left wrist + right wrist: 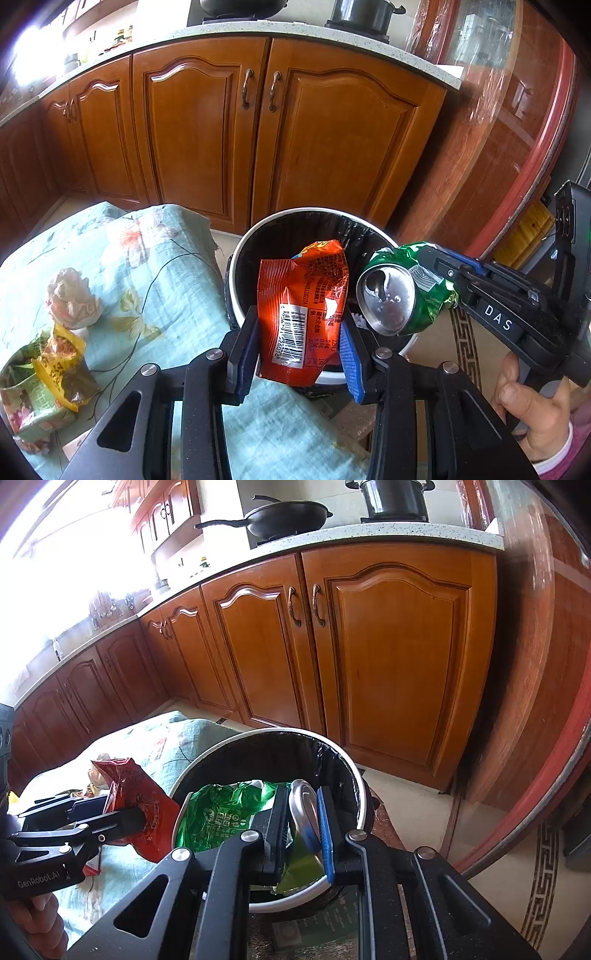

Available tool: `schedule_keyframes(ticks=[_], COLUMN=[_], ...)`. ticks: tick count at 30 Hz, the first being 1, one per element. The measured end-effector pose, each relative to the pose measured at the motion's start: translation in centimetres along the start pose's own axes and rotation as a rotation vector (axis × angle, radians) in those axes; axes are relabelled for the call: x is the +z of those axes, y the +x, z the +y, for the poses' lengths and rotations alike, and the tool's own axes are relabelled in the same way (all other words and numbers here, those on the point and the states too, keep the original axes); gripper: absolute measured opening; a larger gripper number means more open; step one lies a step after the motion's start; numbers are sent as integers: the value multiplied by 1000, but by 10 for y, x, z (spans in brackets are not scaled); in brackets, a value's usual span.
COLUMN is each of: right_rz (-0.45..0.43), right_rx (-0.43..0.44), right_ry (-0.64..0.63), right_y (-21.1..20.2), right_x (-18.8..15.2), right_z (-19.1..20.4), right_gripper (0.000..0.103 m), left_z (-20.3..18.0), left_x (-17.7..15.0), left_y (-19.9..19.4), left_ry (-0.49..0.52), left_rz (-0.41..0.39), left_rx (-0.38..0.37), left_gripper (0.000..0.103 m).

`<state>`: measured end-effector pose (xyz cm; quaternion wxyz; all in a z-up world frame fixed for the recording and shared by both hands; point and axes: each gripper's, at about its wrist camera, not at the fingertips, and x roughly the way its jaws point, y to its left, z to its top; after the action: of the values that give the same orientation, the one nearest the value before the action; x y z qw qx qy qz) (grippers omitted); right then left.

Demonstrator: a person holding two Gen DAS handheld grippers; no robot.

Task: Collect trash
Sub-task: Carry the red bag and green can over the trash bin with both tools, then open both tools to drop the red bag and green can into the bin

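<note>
My left gripper (301, 354) is shut on an orange-red snack wrapper (303, 302) and holds it over the near rim of a round trash bin (258, 229) lined with a black bag. My right gripper (304, 830) is shut on a crushed green can (218, 816), held over the bin (354, 775). The can (402, 288) and right gripper (439, 273) also show in the left wrist view, at the bin's right edge. The left gripper (107, 812) with the wrapper (140, 805) shows at the left of the right wrist view.
A low table with a pale green floral cloth (155, 266) stands left of the bin. On it lie a crumpled tissue (72, 299) and a yellow-green wrapper (48, 373). Wooden kitchen cabinets (258, 140) stand behind the bin. A round glass table edge (546, 775) curves on the right.
</note>
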<state>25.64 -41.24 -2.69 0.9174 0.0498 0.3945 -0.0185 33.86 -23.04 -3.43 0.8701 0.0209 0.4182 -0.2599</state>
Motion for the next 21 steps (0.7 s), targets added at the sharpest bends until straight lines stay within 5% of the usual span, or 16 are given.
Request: schedule_keyframes(ticks=[11, 16, 21], right_rz=[49, 69, 60], right_rx=[-33, -31, -12], right_ry=[-53, -47, 0], right_y=[28, 38, 33], right_x=[5, 7, 8], right_z=[4, 2, -4], right_gripper=[15, 18, 43], left_z=[-4, -8, -7], left_x=[13, 16, 9], left_y=[36, 42, 31], left_ry=[10, 22, 19], left_rz=[59, 71, 39], left_rx=[14, 37, 49], left_gripper=[40, 56, 67])
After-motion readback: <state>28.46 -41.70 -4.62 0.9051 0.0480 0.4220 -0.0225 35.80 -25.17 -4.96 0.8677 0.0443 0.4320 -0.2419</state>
